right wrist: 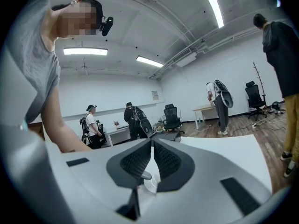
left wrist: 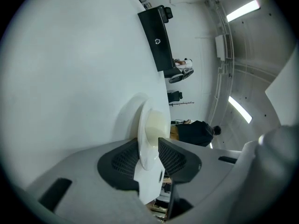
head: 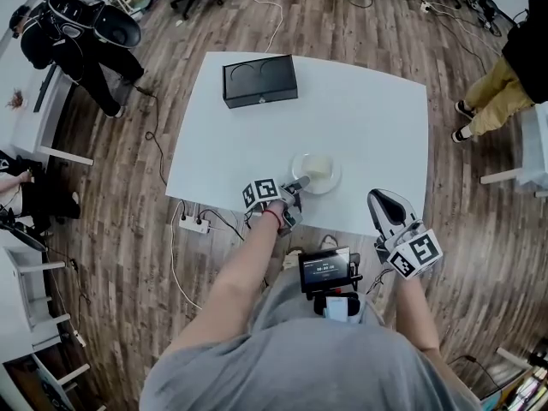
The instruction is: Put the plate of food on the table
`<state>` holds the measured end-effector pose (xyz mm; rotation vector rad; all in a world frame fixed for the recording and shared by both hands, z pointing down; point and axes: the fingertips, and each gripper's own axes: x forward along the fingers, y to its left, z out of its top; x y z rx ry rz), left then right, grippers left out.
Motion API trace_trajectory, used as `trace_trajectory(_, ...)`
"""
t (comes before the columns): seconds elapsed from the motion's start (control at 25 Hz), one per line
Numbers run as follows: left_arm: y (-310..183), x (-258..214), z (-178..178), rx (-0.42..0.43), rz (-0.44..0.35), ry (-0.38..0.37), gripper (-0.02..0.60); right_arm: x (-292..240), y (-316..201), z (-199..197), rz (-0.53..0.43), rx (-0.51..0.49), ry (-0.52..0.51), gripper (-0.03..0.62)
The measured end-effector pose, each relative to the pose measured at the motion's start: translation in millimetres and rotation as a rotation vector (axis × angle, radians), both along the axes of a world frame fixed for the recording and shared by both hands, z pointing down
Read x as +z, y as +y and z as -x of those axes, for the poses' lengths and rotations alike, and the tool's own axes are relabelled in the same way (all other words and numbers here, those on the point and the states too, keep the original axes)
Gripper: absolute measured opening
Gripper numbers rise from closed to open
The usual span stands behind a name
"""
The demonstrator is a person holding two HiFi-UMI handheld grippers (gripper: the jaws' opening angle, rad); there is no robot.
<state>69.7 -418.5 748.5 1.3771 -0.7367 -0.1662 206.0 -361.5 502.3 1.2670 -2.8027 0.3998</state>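
The plate (head: 315,172), shallow, round and white, lies on the white surface (head: 360,118) close to its near edge; in it sits the food (head: 317,166), one pale yellowish block towards the middle, and nothing else can be made out in the plate. The left claw (head: 300,182) reaches in from the near side to the plate's near-left rim; in the left gripper view its jaws stand apart with that rim between them, the dark ribbed pads close on either side of the thin edge but not seen pressing on it, so the plate rests on the surface rather than in a grip. The same view shows the plate edge-on, its shadow right against the surface.

The right claw (right wrist: 152,143) is held off the near edge of the surface, over the floor (head: 128,229), to the right of the plate and apart from it; its jaws are drawn together, the tips meeting, with nothing between them.

Well apart from the plate, towards the far left of the surface, stands a black box (head: 259,80) with two ring shapes on its top; whether anything is in it cannot be told. A small screen (head: 325,270) hangs at the person's chest; a power strip (head: 193,223) lies on the floor by the surface's near-left corner.
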Motion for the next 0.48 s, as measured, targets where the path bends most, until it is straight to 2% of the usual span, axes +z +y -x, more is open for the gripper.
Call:
trace_trajectory(0.16,1.0,-1.3,-2.1,0.054,-0.018,-0.065,0.13,22.9,1.8,0.1,0.034,-0.006,0.05,0.034)
trace_trajectory(0.48,11.5,-1.5,-5.6,0.092,0.033,-0.027,0.156,78.6,23.0,-1.1,0.167,-0.018,0.057,0.034)
